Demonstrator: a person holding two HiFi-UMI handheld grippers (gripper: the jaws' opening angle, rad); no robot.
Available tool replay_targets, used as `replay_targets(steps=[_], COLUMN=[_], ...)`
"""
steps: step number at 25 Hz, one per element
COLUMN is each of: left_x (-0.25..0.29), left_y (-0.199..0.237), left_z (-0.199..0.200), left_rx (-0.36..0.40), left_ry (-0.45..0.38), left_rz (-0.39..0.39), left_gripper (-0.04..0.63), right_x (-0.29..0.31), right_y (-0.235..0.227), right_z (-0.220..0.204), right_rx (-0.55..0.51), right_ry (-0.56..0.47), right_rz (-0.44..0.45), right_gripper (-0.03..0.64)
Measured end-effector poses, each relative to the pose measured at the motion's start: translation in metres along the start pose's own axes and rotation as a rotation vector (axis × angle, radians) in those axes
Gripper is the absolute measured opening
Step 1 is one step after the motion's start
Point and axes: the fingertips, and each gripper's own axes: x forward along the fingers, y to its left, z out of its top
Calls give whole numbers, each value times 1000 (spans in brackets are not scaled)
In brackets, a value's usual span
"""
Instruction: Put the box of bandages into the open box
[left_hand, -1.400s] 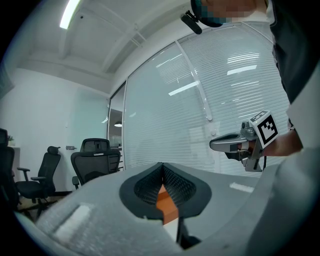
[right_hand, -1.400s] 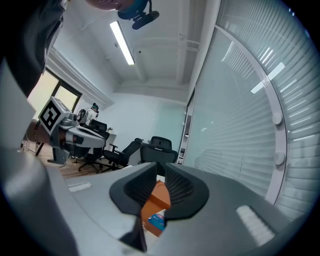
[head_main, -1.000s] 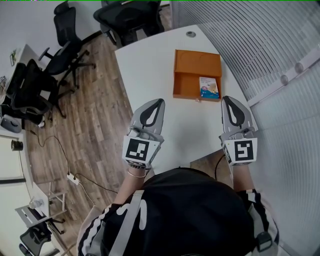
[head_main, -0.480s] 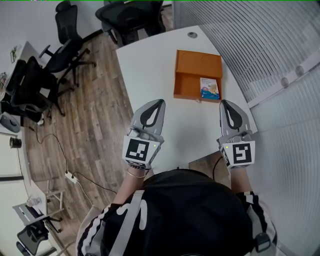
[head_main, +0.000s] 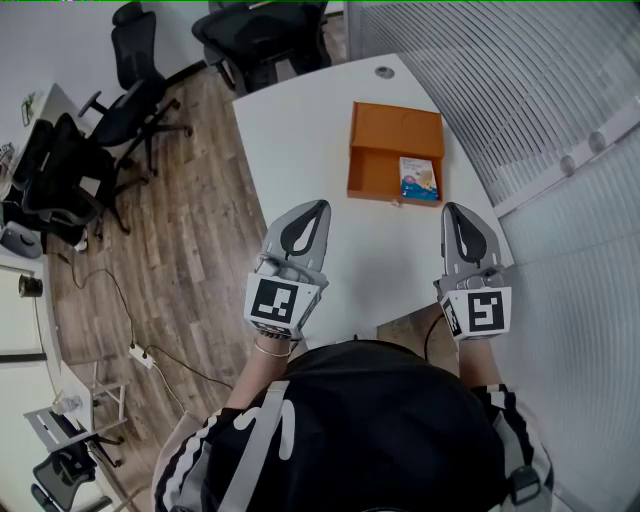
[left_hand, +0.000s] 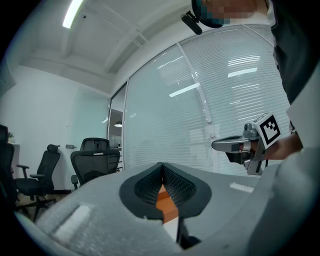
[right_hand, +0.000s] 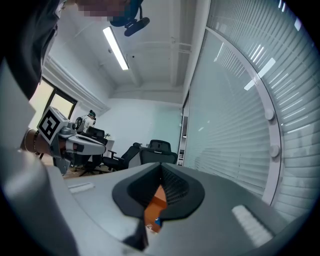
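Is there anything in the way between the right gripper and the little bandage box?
Nothing visible. Only bare white table lies between the right gripper and the orange box, and the bandage box already lies inside it, at its right end.

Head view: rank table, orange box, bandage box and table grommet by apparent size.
1. table, largest by far
2. orange box, lid open
3. bandage box, lying inside the orange box
4. grommet, smallest; it sits farther from the camera, but the difference looks clear
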Motion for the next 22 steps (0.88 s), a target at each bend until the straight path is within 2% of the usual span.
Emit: replay_targets(steps=[22], left_x=[5], left_y=[-5], left_z=[4], left_rx=[18], left_ry=[-6], left_rz=[-8], left_gripper=[0], right_x=[-3], right_y=[-6], right_z=[4], right_rx=[-7], right_ry=[-4], right_rz=[-6], right_gripper=[-2])
